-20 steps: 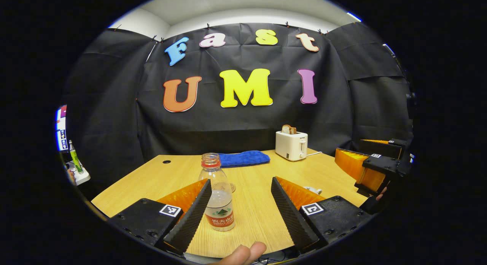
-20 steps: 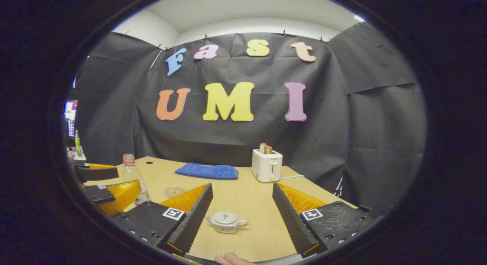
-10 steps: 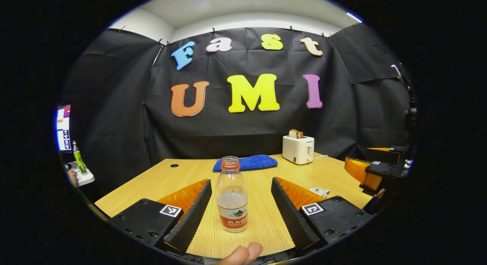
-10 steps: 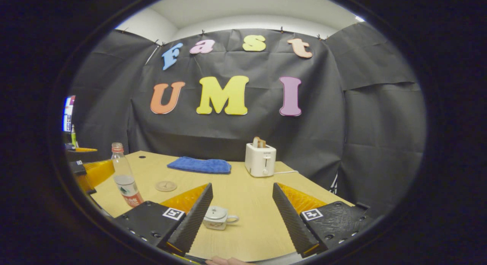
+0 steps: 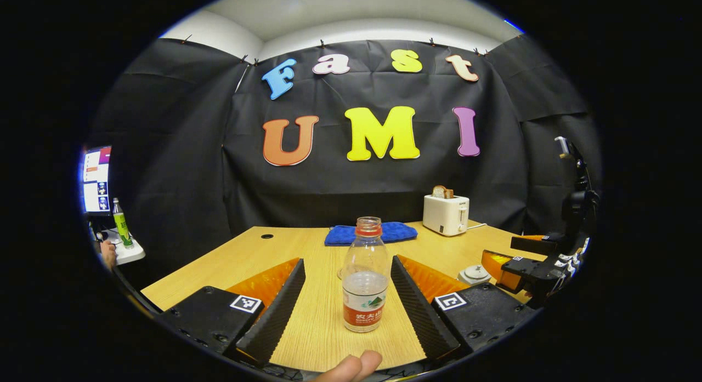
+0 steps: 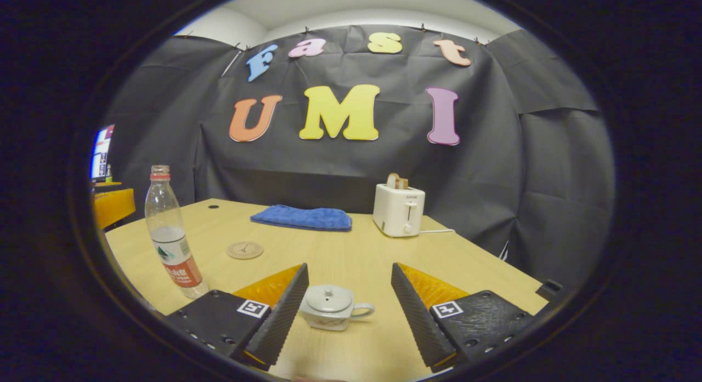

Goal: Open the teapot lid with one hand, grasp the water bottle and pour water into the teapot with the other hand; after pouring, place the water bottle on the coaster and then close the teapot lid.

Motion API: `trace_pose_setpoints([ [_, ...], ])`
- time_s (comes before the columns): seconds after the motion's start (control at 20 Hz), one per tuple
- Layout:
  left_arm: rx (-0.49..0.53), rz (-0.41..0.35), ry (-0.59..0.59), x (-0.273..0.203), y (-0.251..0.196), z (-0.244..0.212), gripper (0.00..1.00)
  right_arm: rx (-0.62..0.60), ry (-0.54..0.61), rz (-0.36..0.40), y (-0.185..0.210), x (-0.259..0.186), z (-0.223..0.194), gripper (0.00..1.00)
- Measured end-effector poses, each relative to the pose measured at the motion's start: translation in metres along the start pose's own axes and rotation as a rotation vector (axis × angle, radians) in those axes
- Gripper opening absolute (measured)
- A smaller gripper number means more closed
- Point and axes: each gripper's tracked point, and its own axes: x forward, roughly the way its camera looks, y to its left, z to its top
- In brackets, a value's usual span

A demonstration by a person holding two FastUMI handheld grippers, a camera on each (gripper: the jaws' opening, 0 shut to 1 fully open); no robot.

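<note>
Water bottle (image 5: 364, 283) upright on the wooden table (image 5: 247, 258), uncapped, partly filled, standing between the spread fingers of the left gripper (image 5: 347, 294) and nearer the right-hand finger; contact with that finger hard to judge, the other finger clearly apart from it. Left gripper wide open, holding nothing. A fingertip (image 5: 351, 366) at the lower edge of the left gripper view, cut off by the rim. In the right gripper view, same bottle (image 6: 170, 234) at the far left, its base partly hidden behind the gripper body.

Teapot (image 6: 332, 307) on the table between the fingers of the right gripper (image 6: 349, 308), lid (image 6: 329, 298) on, handle pointing right, spout side hidden behind the left-hand finger. Right gripper wide open, gripping nothing; touching of finger and pot not discernible. In the left gripper view, only the top of the teapot (image 5: 475, 273) visible, the rest hidden behind the left gripper's finger, with the right gripper (image 5: 526, 261) just beside it, its fingertips partly cut off.

Coaster (image 6: 245, 250) flat on the table, between bottle and teapot, nearer the back. Blue cloth (image 6: 301, 218) and toaster (image 6: 399, 209) at the far edge, bread in the slot. Green bottle (image 5: 119, 224) and screen (image 5: 96, 179) at far left, small and distorted.
</note>
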Motion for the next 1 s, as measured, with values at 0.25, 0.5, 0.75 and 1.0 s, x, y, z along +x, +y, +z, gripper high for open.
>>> trace_pose_setpoints([
  [0.25,-0.016,0.009,0.009,0.006,0.004,-0.011,0.99,0.022,0.024,-0.003,0.008,0.022,-0.020,0.80],
  [0.5,-0.012,0.015,0.030,0.010,0.007,-0.025,0.99,0.014,0.027,0.043,0.019,0.034,-0.030,0.42],
  [0.75,-0.010,0.012,0.041,0.013,0.006,-0.033,0.99,-0.037,0.006,0.035,0.022,0.034,-0.030,0.22],
  [1.0,-0.016,0.013,0.054,0.013,0.007,-0.040,0.99,0.034,0.041,0.070,0.019,0.033,-0.032,0.03],
])
